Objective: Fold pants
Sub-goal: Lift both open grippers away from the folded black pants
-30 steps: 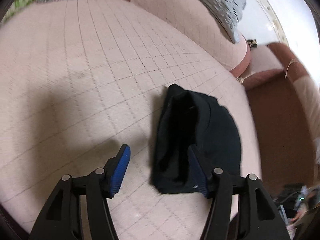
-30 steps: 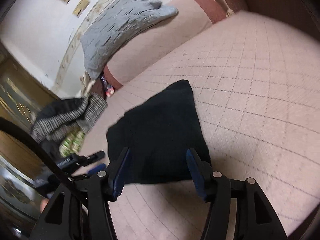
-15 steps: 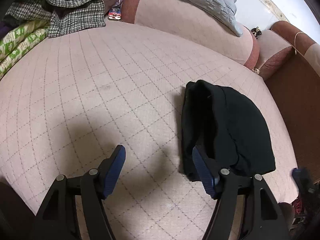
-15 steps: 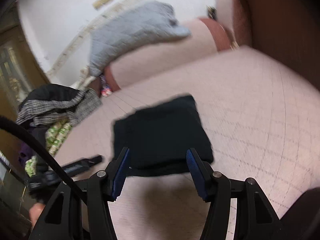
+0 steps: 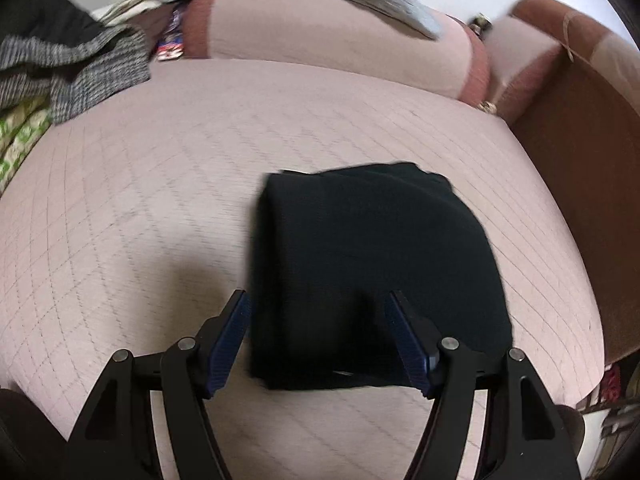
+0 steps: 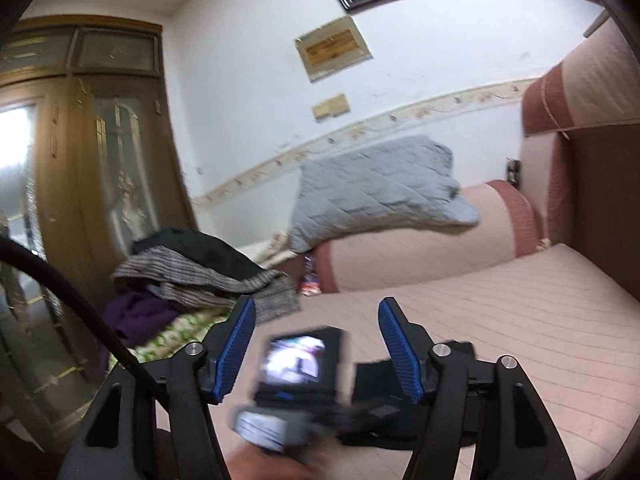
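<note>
Pants (image 5: 372, 264): black, folded into a compact, roughly rectangular bundle, laid flat on the pink quilted mattress (image 5: 152, 200) toward its right side. In the left wrist view the near edge of the bundle is seen between the blue pads of the left tool (image 5: 320, 340); whether the pads touch the cloth cannot be told. The jaws of the left tool are spread wide, and nothing is gripped.

Right tool (image 6: 318, 344): raised and pointed toward the wall, jaws spread wide, nothing gripped. Between and below its fingers a blurred camera unit with a lit screen (image 6: 298, 360) is seen, with a small part of the pants (image 6: 368, 376) visible behind it.

Surroundings, as catalogued: a pink bolster with reddish ends (image 6: 420, 236) along the far edge of the mattress; a grey quilted blanket (image 6: 376, 192) draped over it; a heap of clothes (image 6: 200, 276), grey checked and black, at the far left; a wooden wardrobe (image 6: 80, 152) with glazed doors; a brown headboard (image 5: 584, 184) at the right.
</note>
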The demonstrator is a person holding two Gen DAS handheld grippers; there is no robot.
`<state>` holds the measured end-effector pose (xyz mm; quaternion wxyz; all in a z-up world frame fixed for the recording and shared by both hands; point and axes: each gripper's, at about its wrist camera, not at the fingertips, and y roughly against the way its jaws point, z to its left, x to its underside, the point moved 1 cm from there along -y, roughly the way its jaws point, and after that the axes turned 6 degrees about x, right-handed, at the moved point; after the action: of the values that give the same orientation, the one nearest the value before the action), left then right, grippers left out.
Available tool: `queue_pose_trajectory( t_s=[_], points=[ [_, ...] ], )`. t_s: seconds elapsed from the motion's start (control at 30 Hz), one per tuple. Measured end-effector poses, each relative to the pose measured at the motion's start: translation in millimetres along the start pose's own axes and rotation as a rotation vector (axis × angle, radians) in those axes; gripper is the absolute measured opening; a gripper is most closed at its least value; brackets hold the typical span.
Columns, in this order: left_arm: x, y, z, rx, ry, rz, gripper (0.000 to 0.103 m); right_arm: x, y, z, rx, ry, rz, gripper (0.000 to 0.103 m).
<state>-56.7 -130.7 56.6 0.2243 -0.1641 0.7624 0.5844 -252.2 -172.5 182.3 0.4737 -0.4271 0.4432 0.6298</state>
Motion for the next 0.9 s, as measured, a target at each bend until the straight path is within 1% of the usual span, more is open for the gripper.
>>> queue_pose_trajectory(
  t_s=[0.1,0.23,0.3,0.37,0.4,0.43,0.5,0.53,0.57,0.6,0.63,0.7,0.77,0.87,0.9],
  points=[
    [11,-1,-26,-0.027,-0.040,-0.001,0.069,-6,-4,15,-0.044,-0.001,-0.035,0.072],
    [25,-7,-49,-0.035,-0.072,0.036,0.069,-8,-13,34,-0.093,-0.027,-0.069,0.077],
    [29,-6,-53,-0.027,-0.083,0.032,0.069,-5,-21,40,-0.094,-0.033,-0.040,0.077],
    [31,-4,-52,-0.013,-0.084,0.020,0.069,-2,-31,41,-0.101,-0.050,0.009,0.077],
    [31,-3,-49,-0.002,-0.075,0.021,0.069,-1,-34,39,-0.108,-0.068,0.031,0.077],
    [32,-3,-42,0.028,-0.047,0.029,0.069,-1,-35,36,-0.109,-0.077,0.040,0.077],
    [31,-1,-29,0.094,0.004,0.042,0.069,-5,-33,26,-0.062,-0.064,0.038,0.078],
    [31,2,-22,0.116,0.022,0.040,0.069,-9,-29,18,-0.043,-0.063,0.028,0.078],
    [30,7,-13,0.120,0.030,0.022,0.069,-12,-24,8,-0.027,-0.070,0.015,0.079],
    [29,11,-7,0.114,0.027,0.005,0.069,-15,-19,-4,0.002,-0.079,0.001,0.081],
    [28,17,-1,0.101,0.020,-0.021,0.069,-17,-14,-15,0.043,-0.087,-0.008,0.086],
    [26,26,12,0.054,0.002,-0.076,0.070,-15,-11,-43,0.160,-0.102,-0.005,0.088],
    [25,33,25,0.001,-0.003,-0.125,0.071,-4,-25,-71,0.298,-0.087,0.085,0.088],
    [25,38,42,-0.055,0.011,-0.175,0.072,29,-52,-104,0.448,-0.048,0.225,0.087],
    [25,39,47,-0.059,0.014,-0.180,0.072,43,-62,-112,0.489,-0.037,0.268,0.086]
  ],
)
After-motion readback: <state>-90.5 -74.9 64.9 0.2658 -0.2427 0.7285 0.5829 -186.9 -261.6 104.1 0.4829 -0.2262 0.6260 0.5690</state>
